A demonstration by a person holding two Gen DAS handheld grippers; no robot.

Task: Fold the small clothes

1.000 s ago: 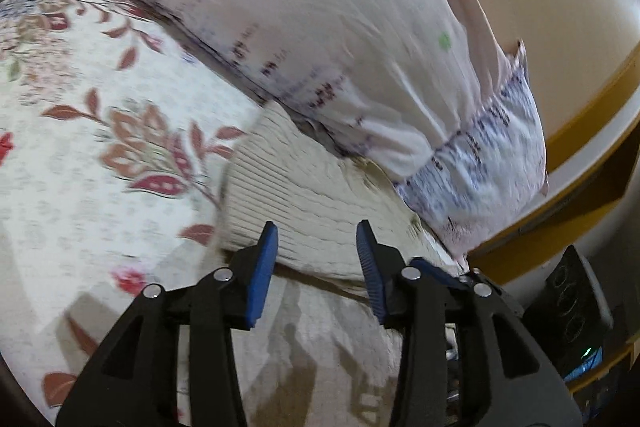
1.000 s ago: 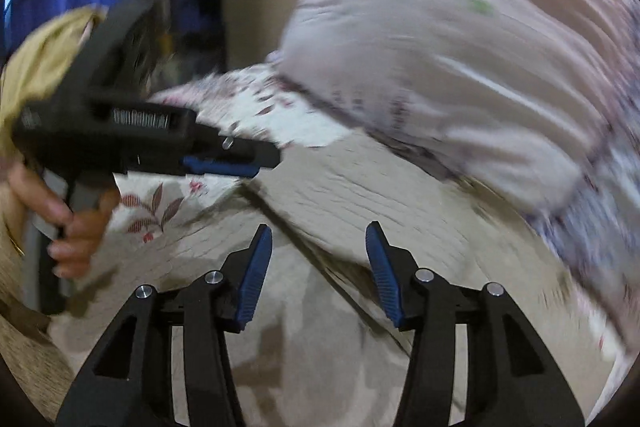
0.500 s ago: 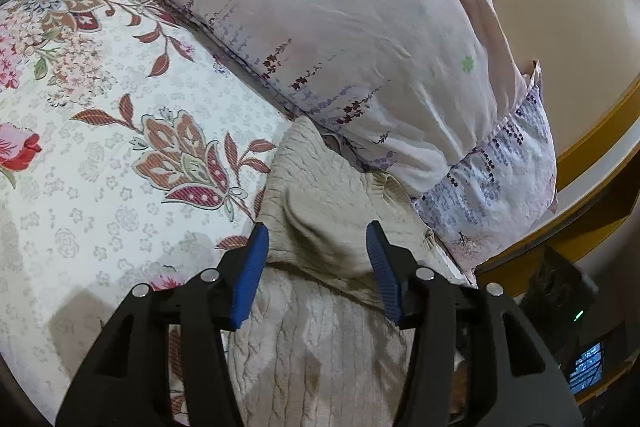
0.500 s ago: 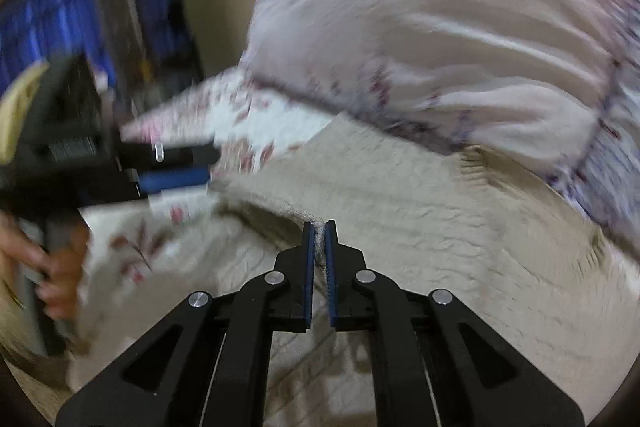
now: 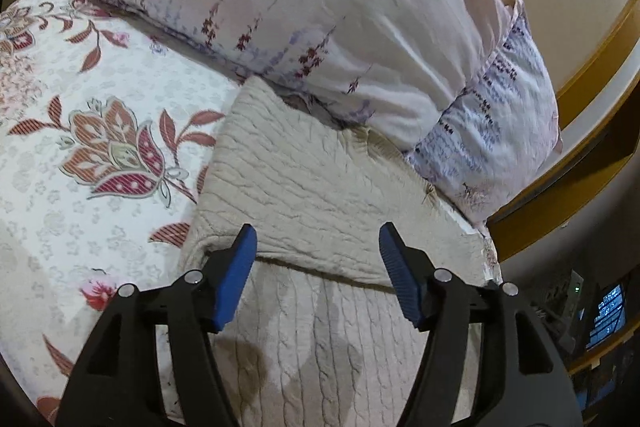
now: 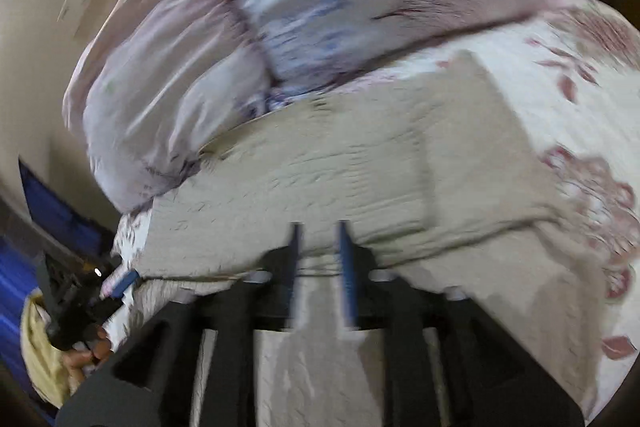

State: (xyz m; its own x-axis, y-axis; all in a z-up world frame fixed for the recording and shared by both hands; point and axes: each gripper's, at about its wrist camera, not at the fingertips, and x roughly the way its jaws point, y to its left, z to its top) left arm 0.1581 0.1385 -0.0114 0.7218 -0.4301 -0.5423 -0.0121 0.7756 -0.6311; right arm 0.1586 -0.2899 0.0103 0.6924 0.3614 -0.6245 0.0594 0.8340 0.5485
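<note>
A beige cable-knit sweater (image 5: 304, 187) lies on the floral bedsheet (image 5: 80, 107), its far part folded over toward me, the fold's edge running across just beyond my fingertips. My left gripper (image 5: 318, 247) is open and empty, hovering over that folded edge. In the blurred right wrist view the same sweater (image 6: 340, 167) fills the middle. My right gripper (image 6: 318, 247) has its jaws a little apart, with nothing between them, right at the folded edge. The left gripper also shows small in the right wrist view (image 6: 120, 281).
A large pale floral pillow (image 5: 300, 7) lies right behind the sweater and touches it. A wooden headboard ledge (image 5: 580, 107) runs at the right. Electronics with a lit screen (image 5: 604, 311) sit low right beyond the bed edge.
My right gripper closed on the sweater edge, carried it over into a fold, and has now parted its jaws. My left gripper stayed open and moved in over the sweater.
</note>
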